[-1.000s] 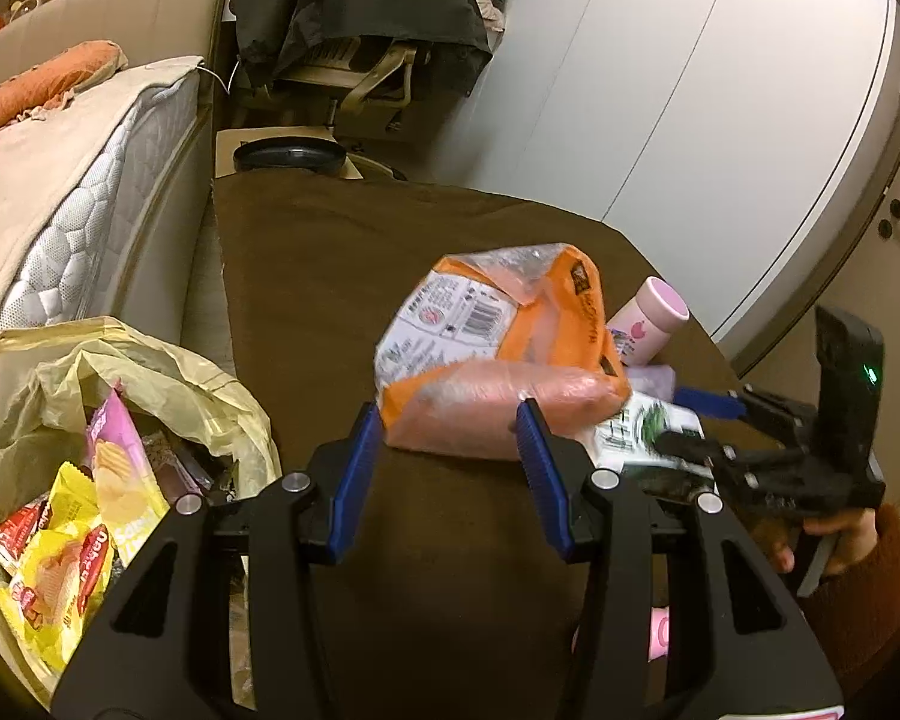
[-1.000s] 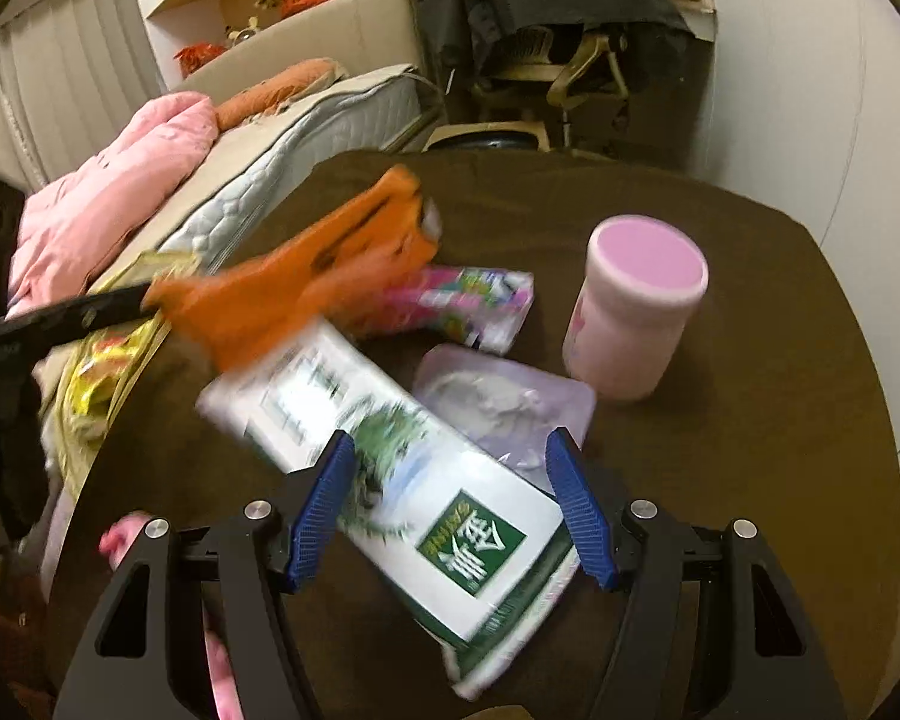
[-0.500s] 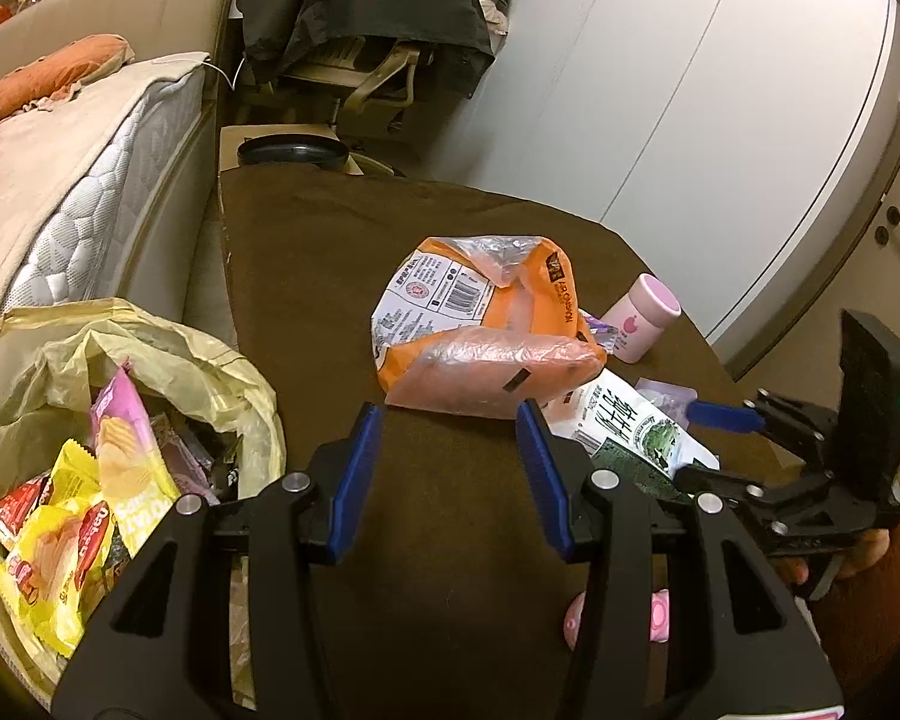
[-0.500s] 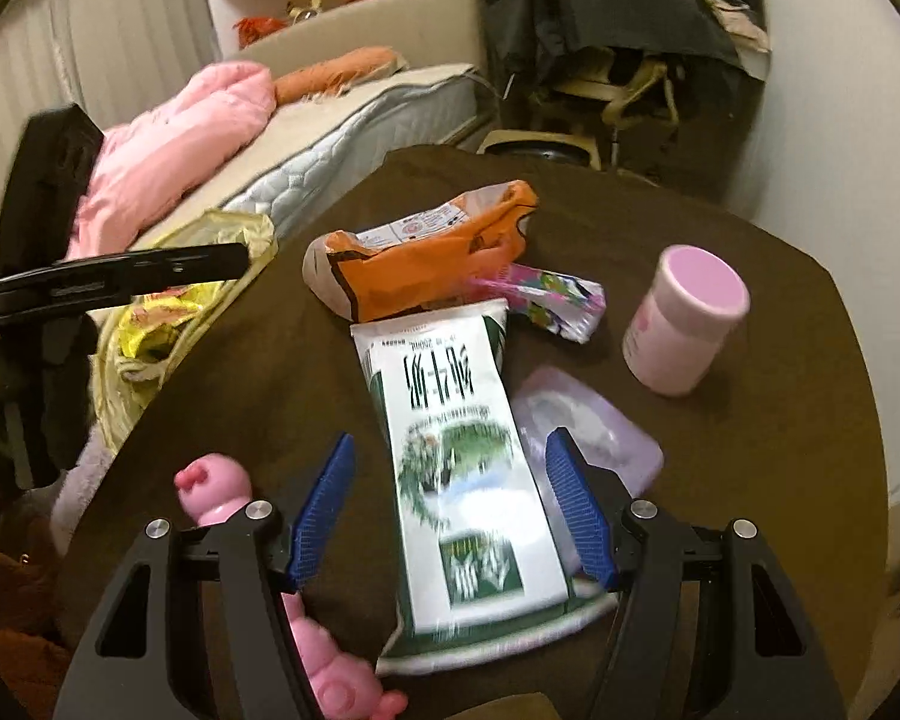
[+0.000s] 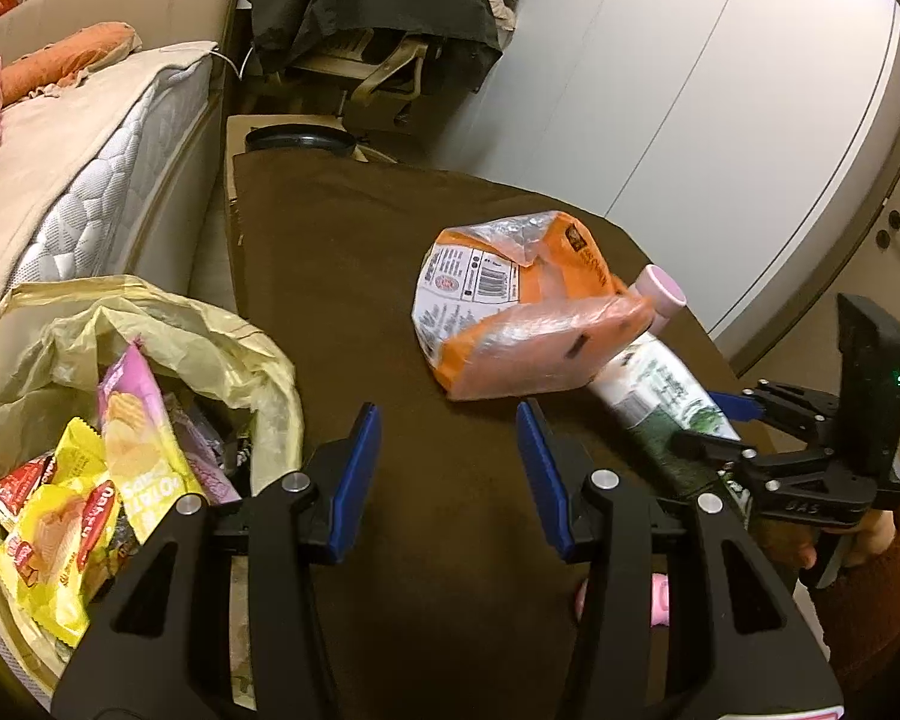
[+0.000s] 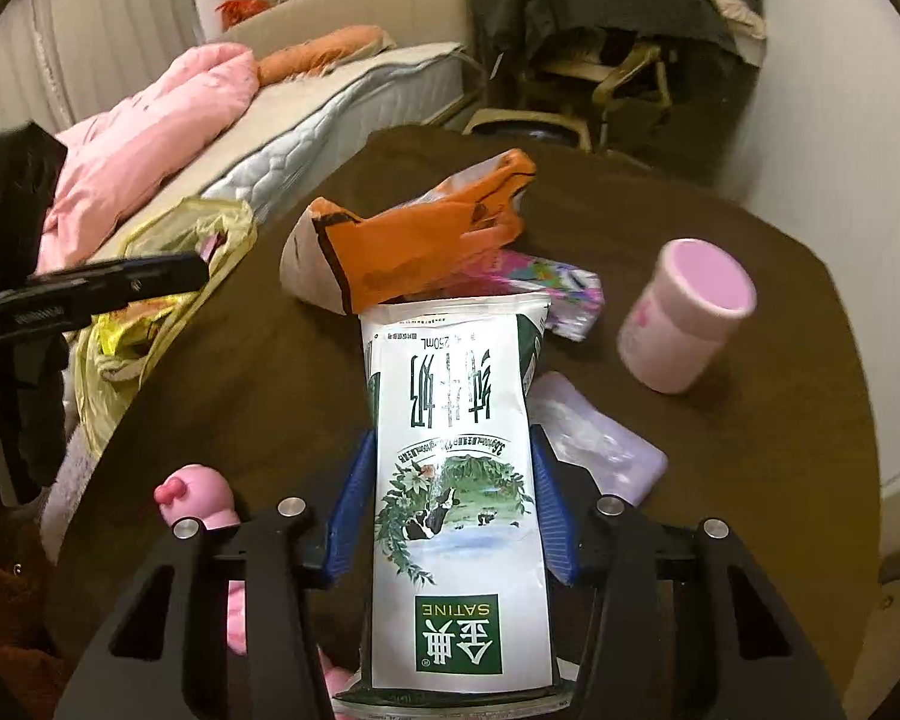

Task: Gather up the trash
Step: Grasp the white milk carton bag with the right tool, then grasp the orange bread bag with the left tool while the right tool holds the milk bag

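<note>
**Right claw around the milk pouch, left claw empty over the counter**

The right claw point(image 6: 450, 516) has its blue pads against both long edges of a white and green milk pouch point(image 6: 453, 468), gripping it. The pouch is a flat, glossy sachet printed with large Chinese characters, a green landscape picture with a cow, and a green square logo reading SATINE at the end nearest the camera. It lies lengthwise between the fingers, its far end touching an orange snack bag point(image 6: 414, 252) on the brown counter point(image 6: 720, 480).

The orange snack bag is crumpled, part clear plastic, with a white label and barcode showing in the left wrist view point(image 5: 528, 318). Under it peeks a colourful small wrapper point(image 6: 561, 294). A pink lidded cup point(image 6: 684, 318) stands to the right, apart from the pouch, and a pale lilac tray point(image 6: 600, 450) lies just beside the pouch. A pink toy point(image 6: 201, 495) sits near the left finger.

The left claw point(image 5: 450, 474) is spread open with nothing between its fingers, above bare counter. Beside it, at the counter's edge, a yellow trash bag point(image 5: 168, 324) holds snack wrappers point(image 5: 90, 498). A bed point(image 5: 78, 150) stands beyond.
</note>
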`<state>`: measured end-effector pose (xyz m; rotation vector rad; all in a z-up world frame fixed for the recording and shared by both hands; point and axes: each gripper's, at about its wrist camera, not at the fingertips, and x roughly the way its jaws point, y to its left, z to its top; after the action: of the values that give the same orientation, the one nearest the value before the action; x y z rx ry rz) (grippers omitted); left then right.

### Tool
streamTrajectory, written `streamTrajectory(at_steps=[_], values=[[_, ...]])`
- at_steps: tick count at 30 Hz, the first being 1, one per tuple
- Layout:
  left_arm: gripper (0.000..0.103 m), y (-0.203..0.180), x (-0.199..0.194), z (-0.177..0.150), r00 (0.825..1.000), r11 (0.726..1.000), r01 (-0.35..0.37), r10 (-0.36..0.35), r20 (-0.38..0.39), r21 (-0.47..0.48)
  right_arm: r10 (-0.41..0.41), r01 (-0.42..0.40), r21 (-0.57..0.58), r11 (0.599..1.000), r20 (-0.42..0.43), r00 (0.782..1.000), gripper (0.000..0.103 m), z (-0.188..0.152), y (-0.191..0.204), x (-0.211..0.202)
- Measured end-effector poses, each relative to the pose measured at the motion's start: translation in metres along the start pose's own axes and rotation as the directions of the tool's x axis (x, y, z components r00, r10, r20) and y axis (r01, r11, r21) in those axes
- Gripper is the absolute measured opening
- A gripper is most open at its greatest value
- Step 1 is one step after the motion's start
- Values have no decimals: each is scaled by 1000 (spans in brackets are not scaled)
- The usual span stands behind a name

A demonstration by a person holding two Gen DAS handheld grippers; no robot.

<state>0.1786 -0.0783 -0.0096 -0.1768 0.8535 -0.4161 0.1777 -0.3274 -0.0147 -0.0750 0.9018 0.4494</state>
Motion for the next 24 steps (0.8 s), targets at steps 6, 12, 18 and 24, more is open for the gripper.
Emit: streamTrajectory(at_steps=[6, 12, 18, 24], values=[[45, -10, -3, 4, 1000, 1000, 24, -24, 19, 9, -32, 30, 55, 998, 53, 998, 46, -13, -16, -34], [45, -26, 1, 7, 999, 998, 40, -40, 9, 46, -140, 133, 134, 982, 43, 989, 46, -34, -43, -39], [45, -40, 16, 11, 998, 997, 57, -57, -16, 45, -169, 155, 203, 967, 52, 984, 46, -53, -62, -42], [52, -38, 55, 27, 995, 998, 58, -57, -79, 11, -163, 129, 274, 953, 106, 981, 46, -68, -71, -53]])
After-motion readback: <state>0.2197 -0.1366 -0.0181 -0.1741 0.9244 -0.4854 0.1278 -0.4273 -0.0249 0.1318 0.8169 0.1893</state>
